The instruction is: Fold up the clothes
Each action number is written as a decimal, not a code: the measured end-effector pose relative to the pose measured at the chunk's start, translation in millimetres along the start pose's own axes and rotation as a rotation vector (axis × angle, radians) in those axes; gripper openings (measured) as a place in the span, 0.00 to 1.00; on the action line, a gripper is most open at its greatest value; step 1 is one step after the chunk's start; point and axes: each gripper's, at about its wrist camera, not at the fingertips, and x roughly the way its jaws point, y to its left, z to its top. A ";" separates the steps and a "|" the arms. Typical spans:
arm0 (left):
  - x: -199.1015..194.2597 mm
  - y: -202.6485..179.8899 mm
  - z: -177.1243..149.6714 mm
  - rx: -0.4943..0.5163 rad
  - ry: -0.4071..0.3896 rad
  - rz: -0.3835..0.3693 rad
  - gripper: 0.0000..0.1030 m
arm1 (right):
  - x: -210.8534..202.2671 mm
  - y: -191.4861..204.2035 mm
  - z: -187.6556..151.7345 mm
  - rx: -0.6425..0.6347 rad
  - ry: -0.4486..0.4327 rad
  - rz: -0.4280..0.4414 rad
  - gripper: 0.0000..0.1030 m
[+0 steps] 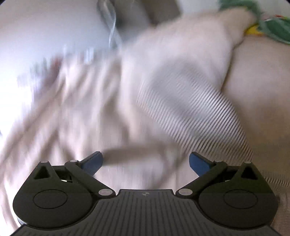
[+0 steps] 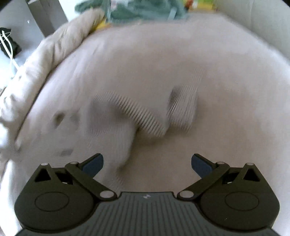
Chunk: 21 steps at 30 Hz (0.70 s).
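Observation:
A white garment with fine dark stripes (image 2: 145, 116) lies crumpled on the pale bed surface (image 2: 217, 63), straight ahead of my right gripper (image 2: 147, 163), which is open and holds nothing. In the left wrist view the same striped garment (image 1: 190, 109) stretches from the centre toward the lower right, just beyond my left gripper (image 1: 145, 161). That gripper is open too, its blue pads empty. Both views are blurred by motion.
A rumpled beige blanket (image 2: 45, 59) runs along the bed's left side and fills the left wrist view (image 1: 81, 118). A green and yellow heap of cloth (image 2: 141, 10) lies at the far end (image 1: 268, 27). White cords (image 2: 7, 47) and a grey upright (image 2: 45, 16) stand off the bed's left.

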 end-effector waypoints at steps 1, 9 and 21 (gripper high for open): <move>3.4 6.1 -5.5 -0.032 0.056 -0.015 1.00 | 3.3 -6.6 10.1 -0.019 -0.031 -0.014 1.00; -93.0 -59.8 -23.3 -0.016 -0.052 -0.434 1.00 | 79.8 -77.8 62.3 0.263 0.045 0.248 1.00; -197.5 -284.4 -35.1 0.581 -0.210 -1.129 1.00 | 112.1 -129.6 55.6 0.533 0.148 0.846 1.00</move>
